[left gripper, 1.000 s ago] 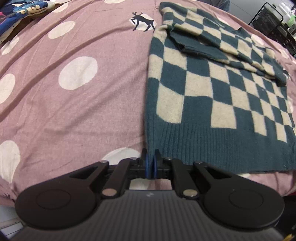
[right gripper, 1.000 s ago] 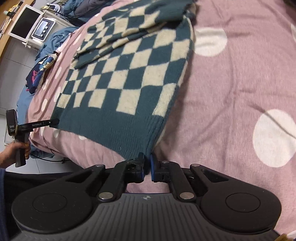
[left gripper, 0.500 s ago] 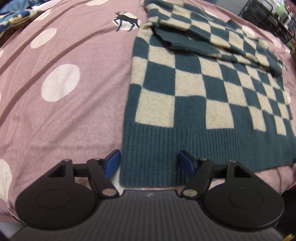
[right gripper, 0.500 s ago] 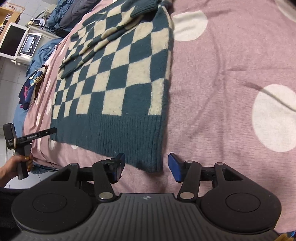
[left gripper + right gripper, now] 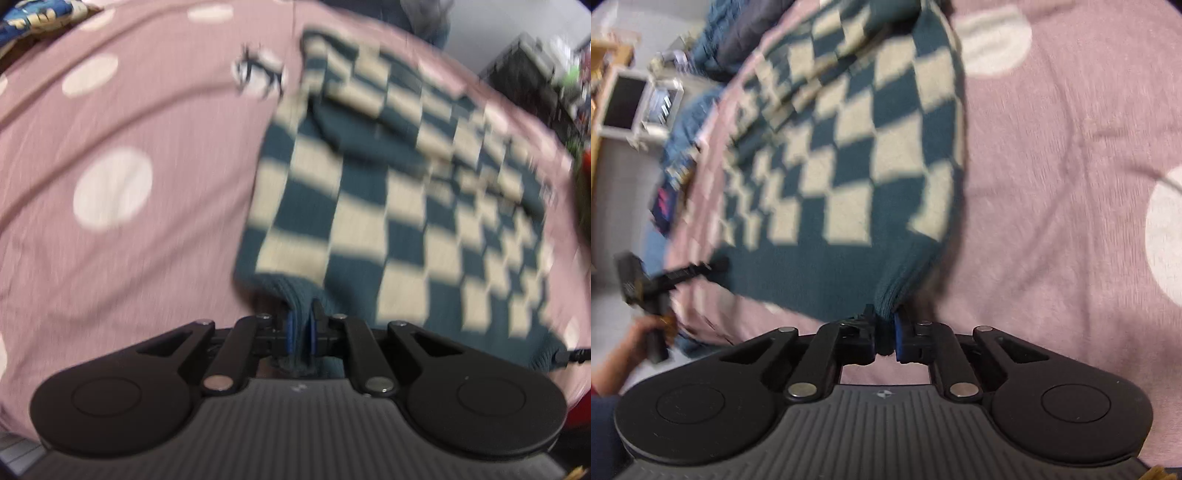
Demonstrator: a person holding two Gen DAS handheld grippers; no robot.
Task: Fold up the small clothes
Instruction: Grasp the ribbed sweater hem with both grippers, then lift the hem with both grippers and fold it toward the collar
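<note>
Gripping the ribbed hem of the checked sweater (image 5: pixel 369 206), the left gripper (image 5: pixel 300 334) has its blue pads (image 5: pixel 290 334) pressed together on a bunched fold of teal knit; hem corner drawn up off the bedspread (image 5: pixel 140 229) and puckered at the pinch; picture smeared by motion, fine detail lost. Right gripper (image 5: pixel 884 336) likewise clamped on the opposite hem corner of the same sweater (image 5: pixel 849 158); fabric rises in a narrow ridge into the closed jaws; one blue pad (image 5: pixel 898 332) shows on the right side. Sweater: teal and cream checkerboard, lying spread on the pink bedspread (image 5: pixel 1052 184) with large white dots; sleeves folded across the upper body, seen in both views; far end flat, near hem lifted at both corners. Small deer print (image 5: pixel 260 74) on the bedspread just beside the sweater's far left corner. Right-wrist view also catches the left gripper (image 5: pixel 683 273) from the side at the far hem corner, held in the person's hand (image 5: pixel 646 332). Monitor (image 5: pixel 624 103) on a stand beyond the bed at upper left; dark rack (image 5: pixel 532 62) at upper right in the left view, blurred.
</note>
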